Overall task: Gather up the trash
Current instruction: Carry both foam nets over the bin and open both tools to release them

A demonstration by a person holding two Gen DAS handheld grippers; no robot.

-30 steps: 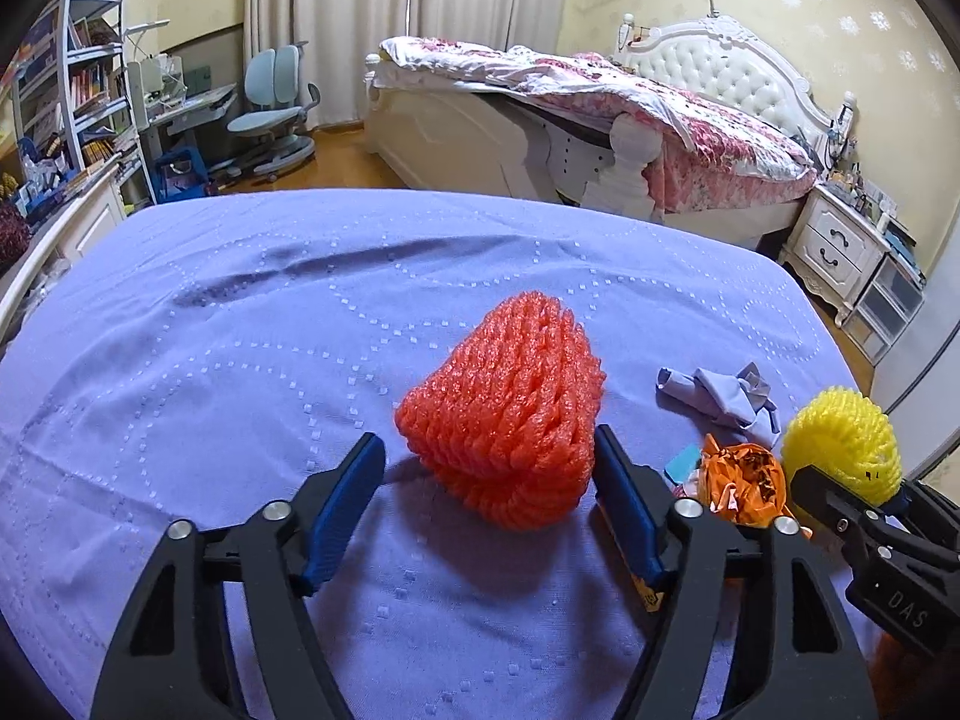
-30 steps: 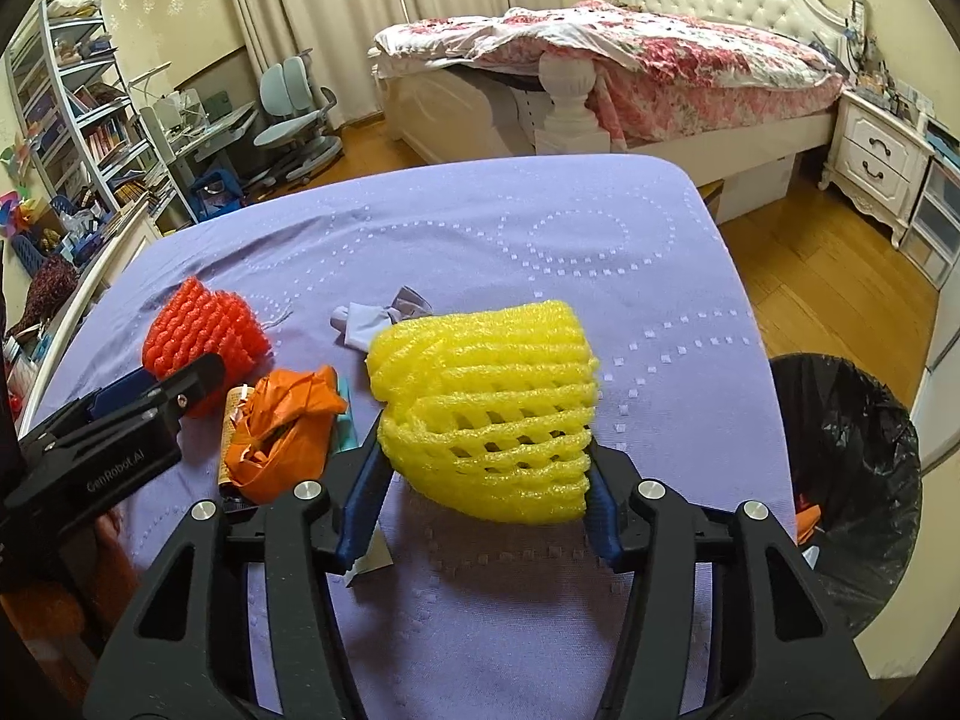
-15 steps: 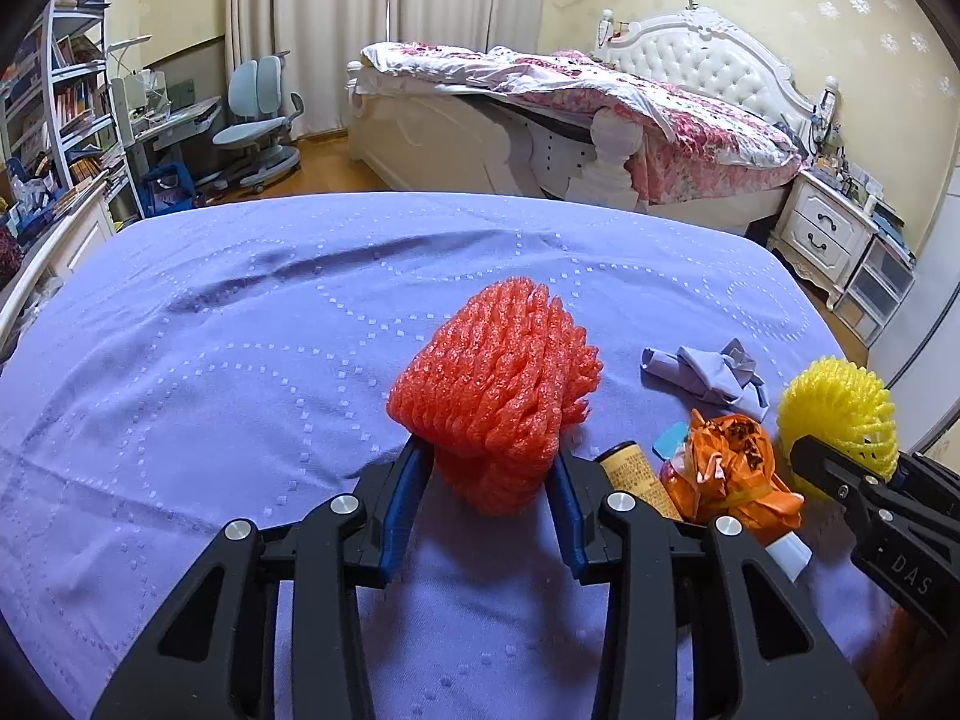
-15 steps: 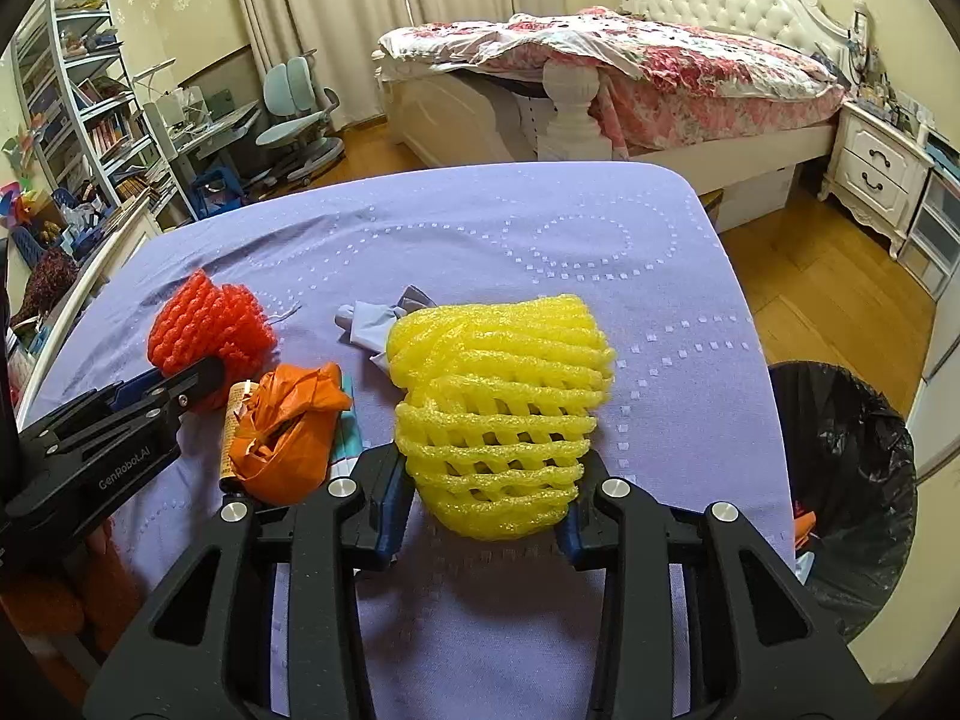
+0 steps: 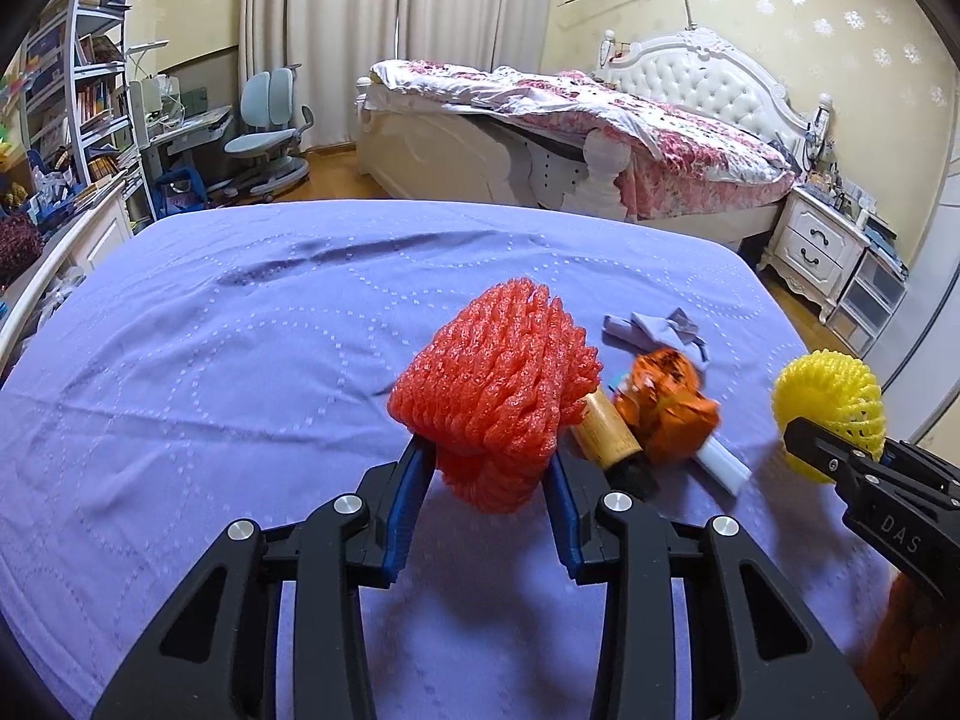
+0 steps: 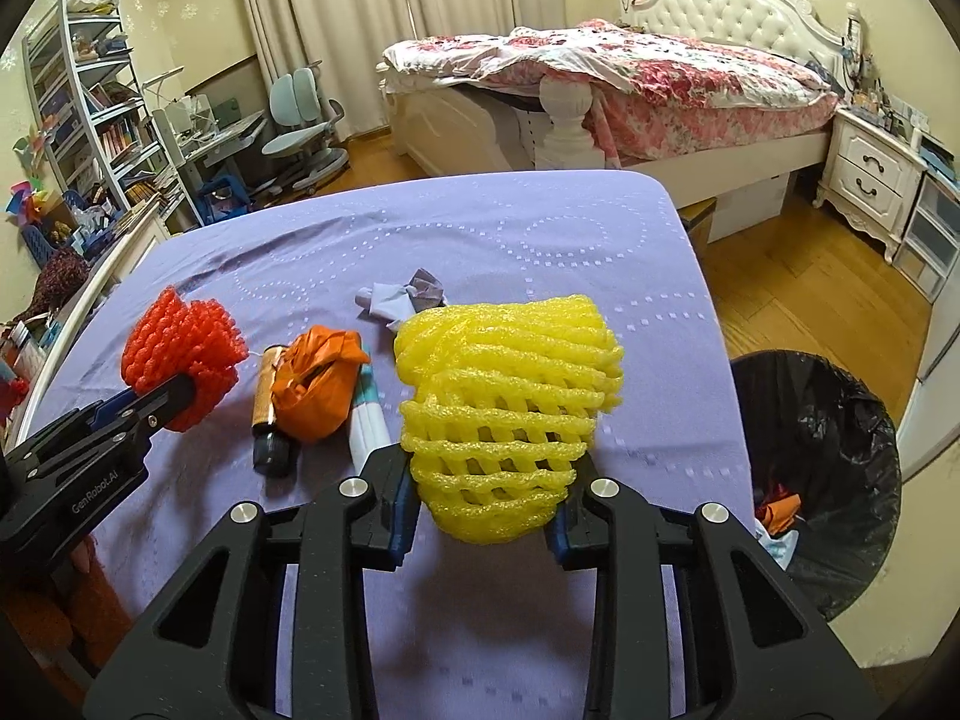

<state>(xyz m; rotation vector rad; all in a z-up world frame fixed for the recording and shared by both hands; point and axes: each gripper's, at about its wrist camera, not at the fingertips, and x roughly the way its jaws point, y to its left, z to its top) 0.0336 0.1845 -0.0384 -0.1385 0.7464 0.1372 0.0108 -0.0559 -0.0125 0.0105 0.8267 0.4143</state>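
A red foam fruit net [image 5: 498, 384] is pinched at its lower end between the blue pads of my left gripper [image 5: 487, 462], which is shut on it. The net stands a little above the purple tablecloth [image 5: 240, 360]. My right gripper [image 6: 486, 480] has a yellow foam fruit net [image 6: 510, 408] squeezed between its pads, and its jaws are still closing on it. Each gripper shows in the other's view: the left gripper [image 6: 174, 396] holding the red net [image 6: 180, 348], the right gripper [image 5: 804, 432] holding the yellow net [image 5: 831, 402].
Between the two grippers on the cloth lie an orange wrapper [image 6: 318, 384], a brown tube with a black cap [image 6: 267, 414], a white and blue tube [image 6: 366, 420] and a crumpled grey scrap [image 6: 402, 300]. A black-bagged bin [image 6: 822, 420] stands on the floor past the table's right edge.
Both grippers have gone from wide around their foam nets to squeezing them. Both nets are narrower at the grip and have come slightly up off the cloth.
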